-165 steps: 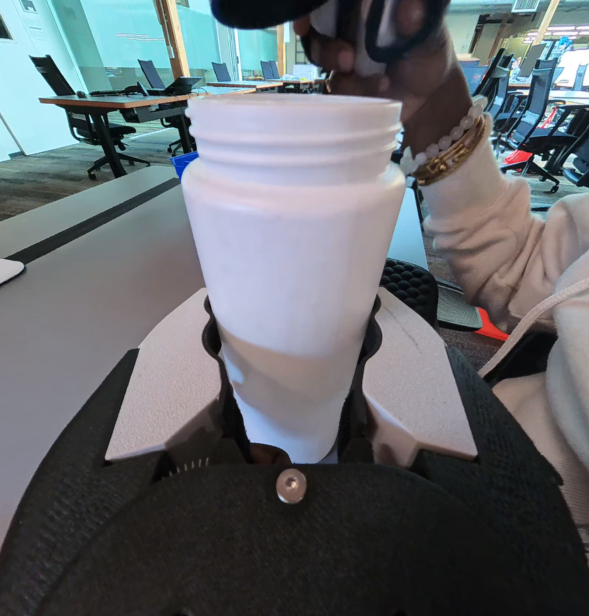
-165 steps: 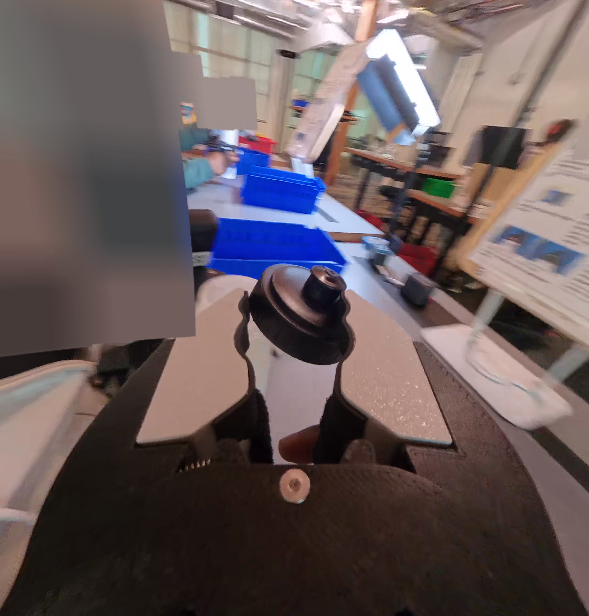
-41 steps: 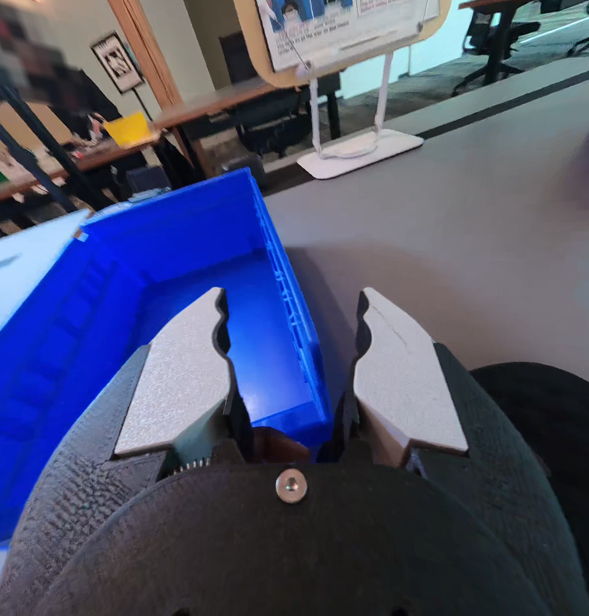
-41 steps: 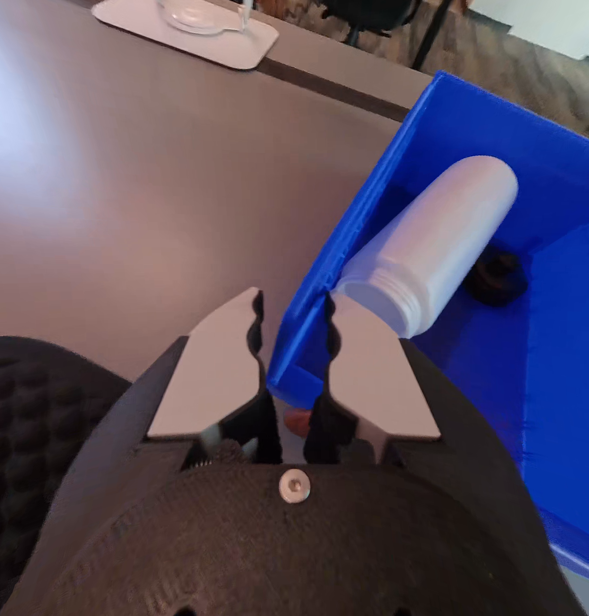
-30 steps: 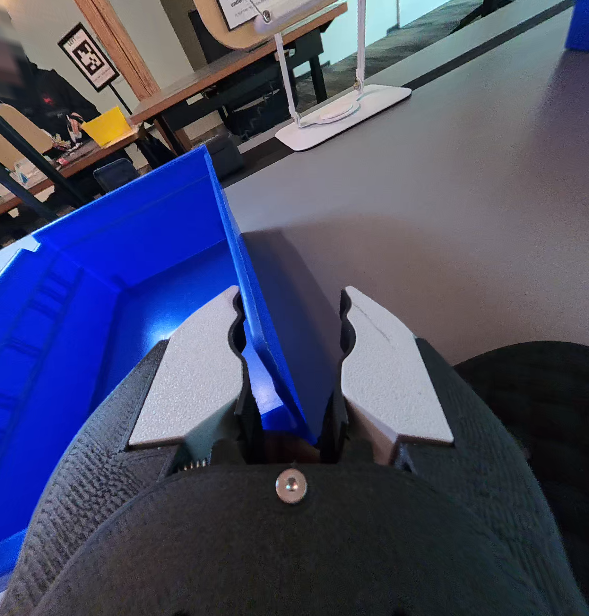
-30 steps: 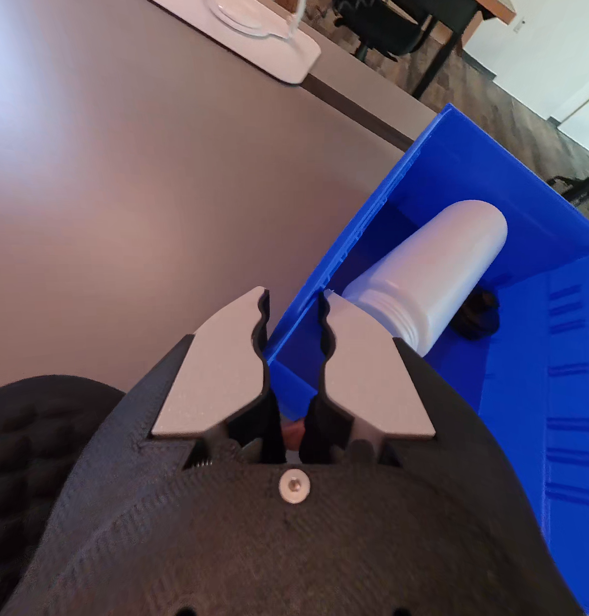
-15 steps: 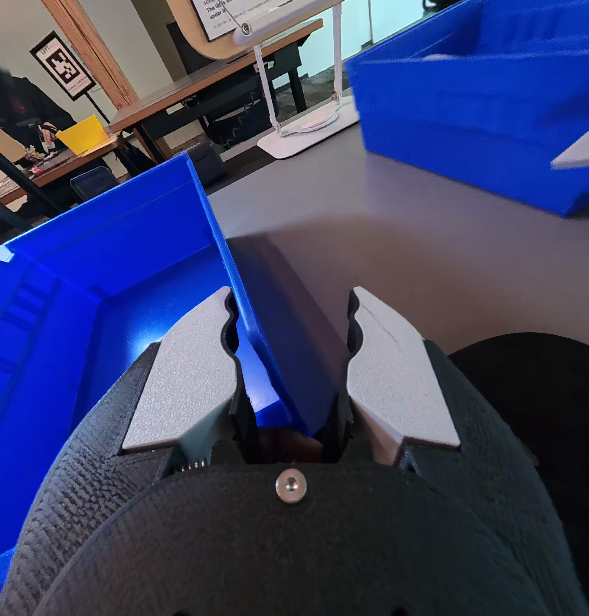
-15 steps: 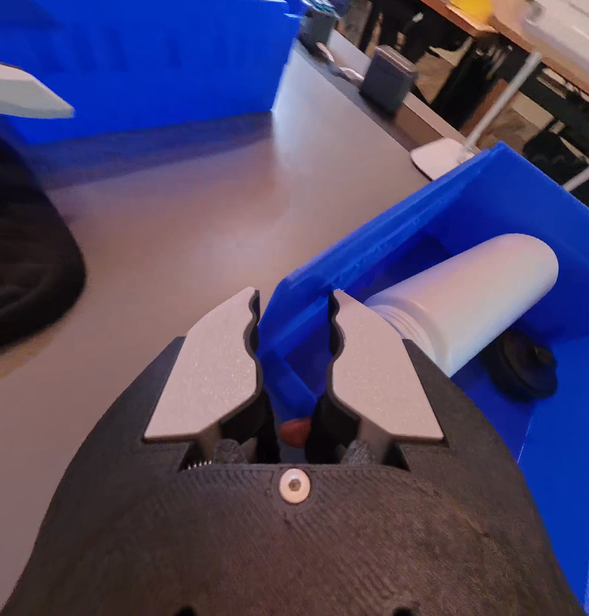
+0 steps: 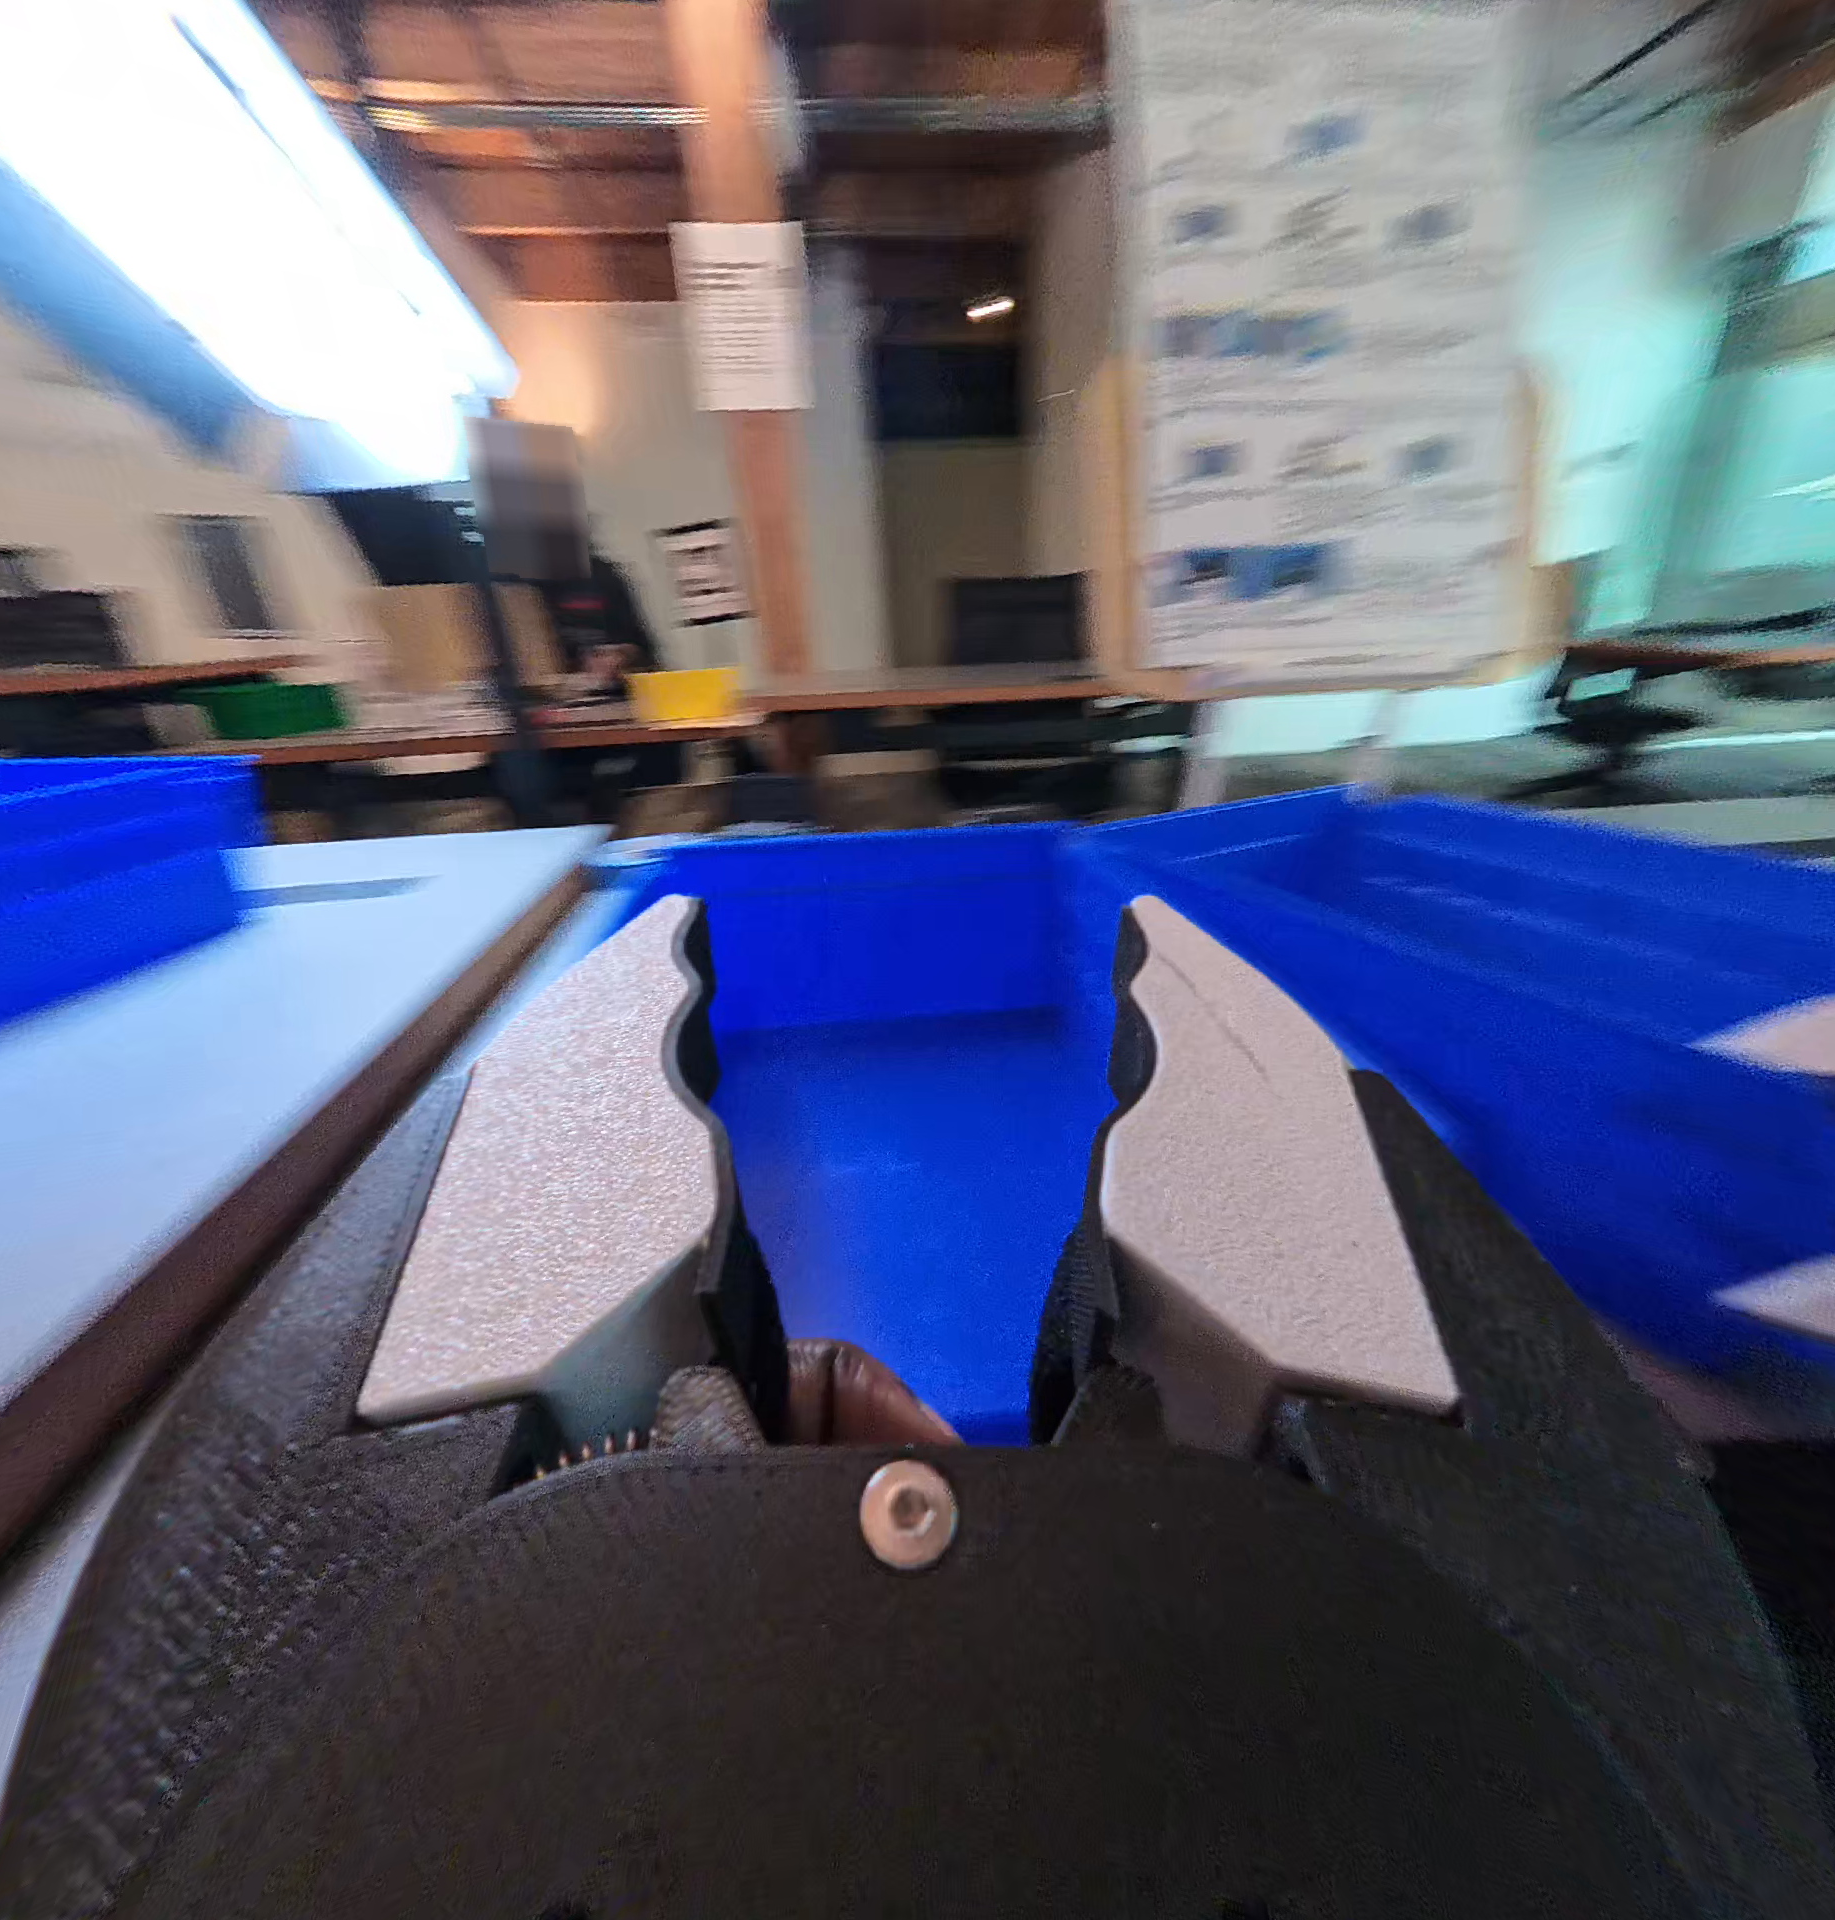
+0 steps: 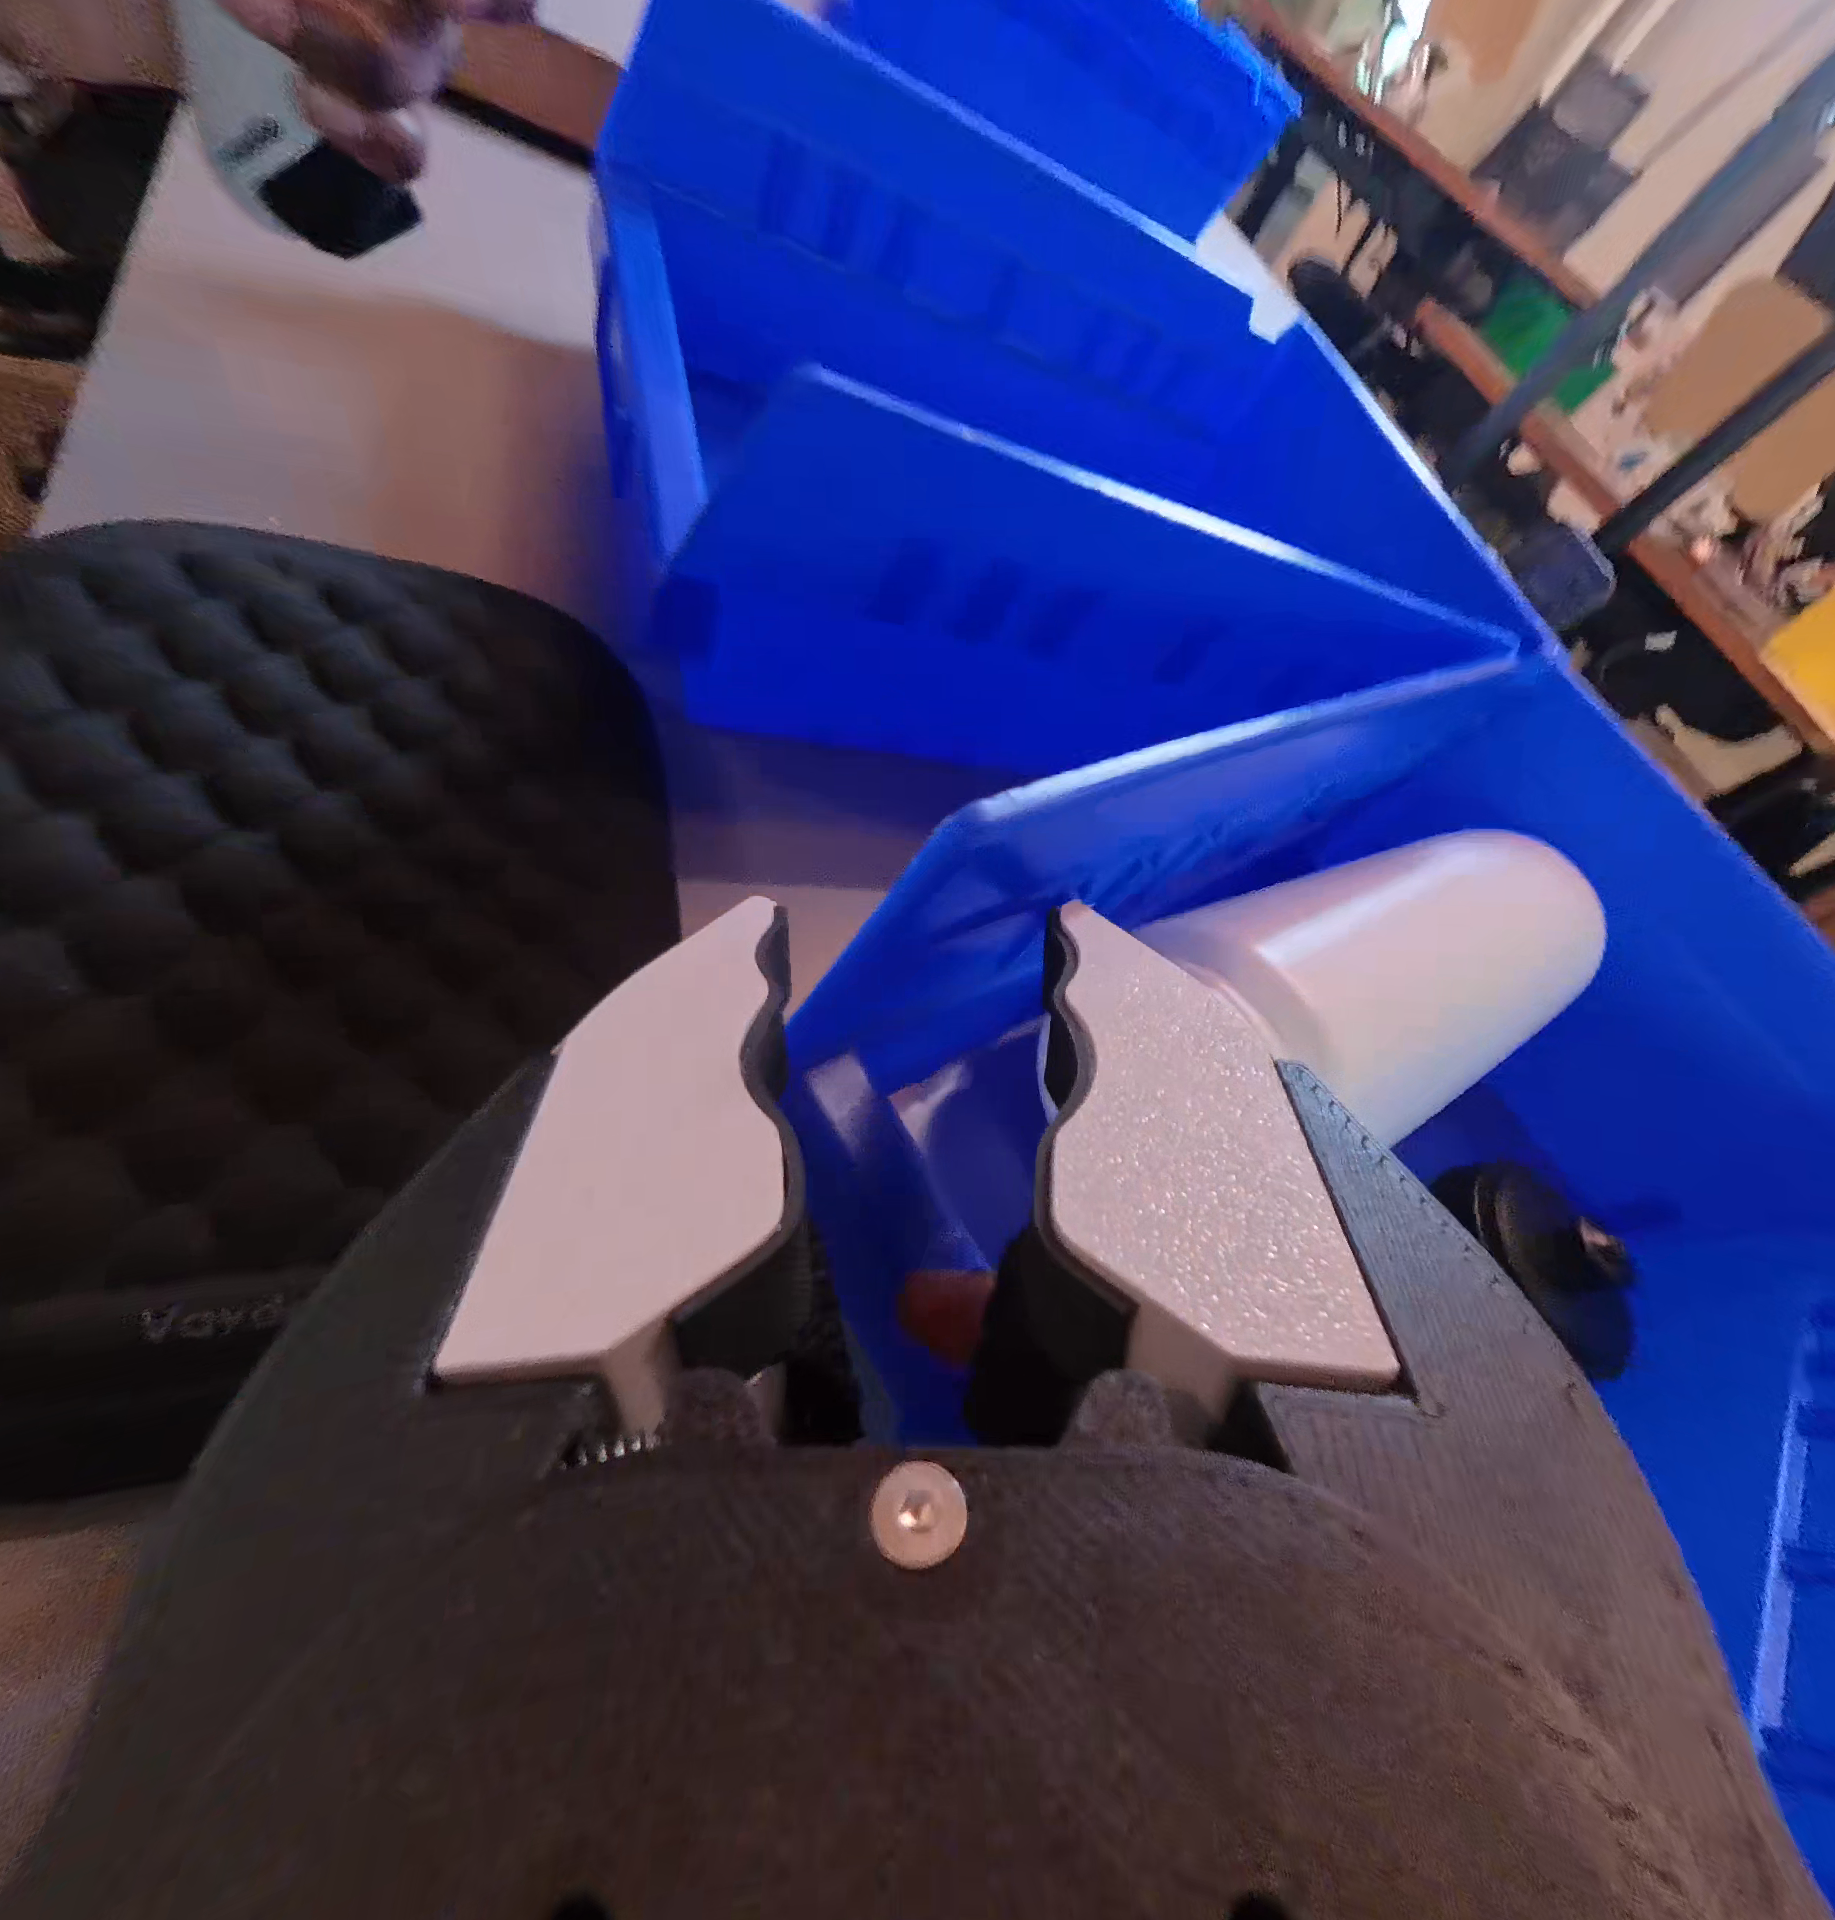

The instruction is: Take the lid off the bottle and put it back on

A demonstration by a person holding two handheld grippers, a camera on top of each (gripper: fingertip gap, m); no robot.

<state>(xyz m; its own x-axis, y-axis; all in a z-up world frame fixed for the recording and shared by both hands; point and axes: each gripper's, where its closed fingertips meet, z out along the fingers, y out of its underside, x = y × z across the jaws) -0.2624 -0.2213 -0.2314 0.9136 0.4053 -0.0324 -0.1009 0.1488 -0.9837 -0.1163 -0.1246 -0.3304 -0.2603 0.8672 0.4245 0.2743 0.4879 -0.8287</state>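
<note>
— Although blurred in the left wrist view, made out the grey surface (image 9: 144, 1039) well enough. Looked straight into a front bin (image 9: 871, 935), blue, with a second blue one just beside it on the right.

— Counted several from the right wrist view. Found other bins (image 10: 996, 623) crowded close behind the blue bin (image 10: 1256, 790) nearest the camera. Noted a black quilted cushion (image 10: 269, 883) to the left, resting on the surface just beside that bin.

— And the left hand-held gripper (image 9: 908, 914)?

— Hung with fingers spread wide, gripping nothing, only the front bin's blue floor visible through the gap.

— And the right hand-held gripper (image 10: 913, 925)?

— Sat astride the corner wall of the blue bin, fingers partly apart, one outside and one inside. Seemed to touch the wall with the outer finger; could not tell whether truly pinched.

— Spotted the white bottle (image 10: 1412, 997)?

— Lay on its side inside the blue bin, neck end hidden behind the inner finger. Spotted the black lid (image 10: 1547, 1236) off it, down on the bin floor close beside.
</note>
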